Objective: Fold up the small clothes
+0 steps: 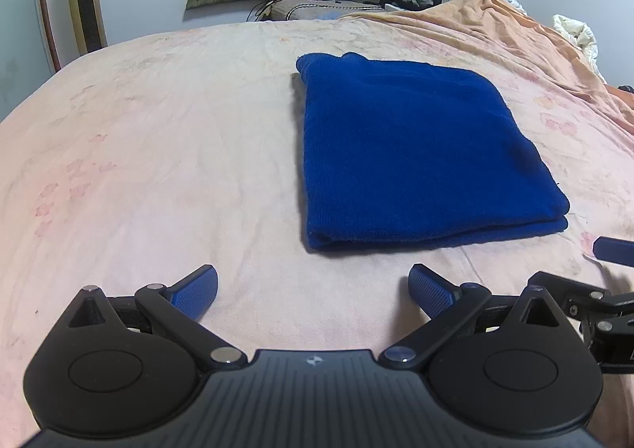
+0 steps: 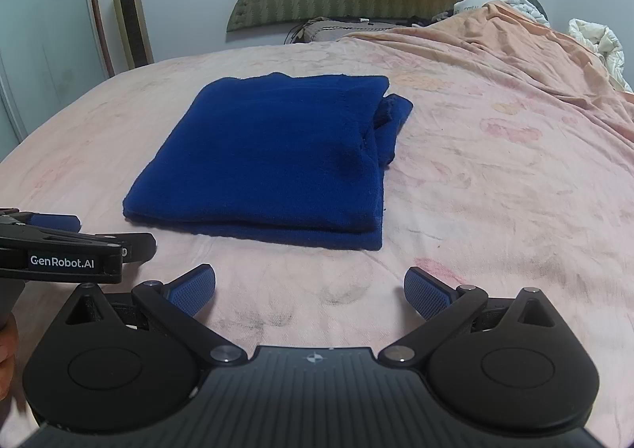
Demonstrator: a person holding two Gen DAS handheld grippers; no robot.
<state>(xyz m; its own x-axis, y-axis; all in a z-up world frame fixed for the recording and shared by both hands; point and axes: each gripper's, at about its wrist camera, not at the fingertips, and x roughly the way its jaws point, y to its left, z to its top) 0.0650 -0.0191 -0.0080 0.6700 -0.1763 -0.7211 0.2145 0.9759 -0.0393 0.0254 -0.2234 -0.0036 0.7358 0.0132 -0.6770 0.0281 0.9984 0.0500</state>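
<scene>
While both grippers, left and right, gape empty, the folded cloth lies ahead. It sits right of the left gripper and left of the right; neither is clearly nearer.

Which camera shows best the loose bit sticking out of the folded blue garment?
The right wrist view: the loose flap pokes out past the blue garment there. The left wrist view shows only the tidy folded garment, the flap hidden.
</scene>
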